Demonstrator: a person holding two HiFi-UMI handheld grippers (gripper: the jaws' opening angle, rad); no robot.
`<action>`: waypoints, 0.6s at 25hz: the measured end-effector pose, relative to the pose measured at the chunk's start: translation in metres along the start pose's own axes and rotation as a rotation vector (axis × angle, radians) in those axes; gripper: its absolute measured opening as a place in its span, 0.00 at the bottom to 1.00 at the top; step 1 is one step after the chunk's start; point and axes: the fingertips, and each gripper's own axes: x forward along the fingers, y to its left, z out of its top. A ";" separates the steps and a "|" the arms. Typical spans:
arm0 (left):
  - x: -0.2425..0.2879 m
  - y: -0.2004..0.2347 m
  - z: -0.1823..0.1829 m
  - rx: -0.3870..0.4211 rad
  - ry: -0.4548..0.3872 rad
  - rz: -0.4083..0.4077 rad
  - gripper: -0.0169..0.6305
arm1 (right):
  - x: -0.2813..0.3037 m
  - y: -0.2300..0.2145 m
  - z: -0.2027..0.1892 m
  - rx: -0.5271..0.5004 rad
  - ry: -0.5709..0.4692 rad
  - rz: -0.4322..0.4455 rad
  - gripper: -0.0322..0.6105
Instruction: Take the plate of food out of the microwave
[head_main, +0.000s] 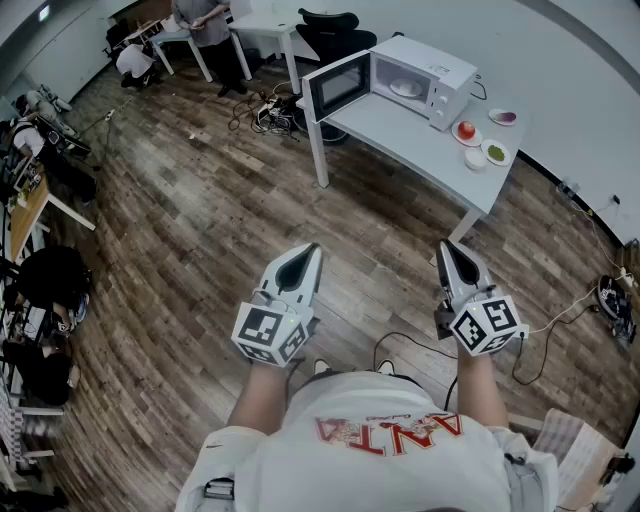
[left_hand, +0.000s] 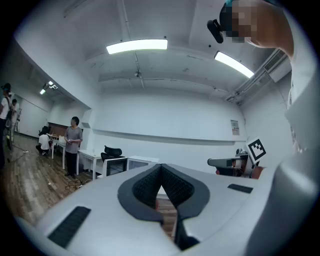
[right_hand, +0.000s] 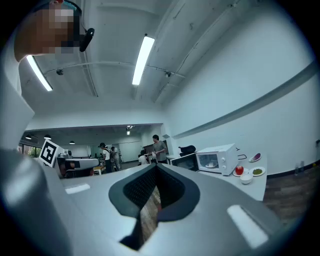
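**Head view.** You are standing well apart from the white table (head_main: 395, 135); judged from this, the approach is only starting. The microwave (head_main: 425, 72) is sitting near the table's far edge with its door open, and the plate of food (head_main: 406, 88) is lying inside. The left gripper (head_main: 309, 252) and right gripper (head_main: 447, 249) are hanging over the floor.

**Left gripper view.** The jaws are meeting, with nothing between them.

**Right gripper view.** The jaws are pressing together, empty. At the table's right end, a saucer (right_hand: 239, 173) is carrying a red fruit and a dish (right_hand: 257, 171) is holding green food.

**Next move.** Walk to the table, spread the jaws and take the plate's rim.
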 end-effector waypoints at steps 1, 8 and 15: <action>0.001 0.000 0.001 0.000 0.000 0.001 0.04 | 0.000 -0.001 0.001 0.004 0.001 -0.003 0.05; 0.004 -0.003 0.004 -0.009 0.000 0.000 0.04 | 0.002 -0.003 0.003 0.010 0.012 0.002 0.05; 0.005 -0.003 0.004 -0.014 -0.005 0.006 0.04 | 0.003 -0.009 0.008 0.041 -0.008 -0.001 0.05</action>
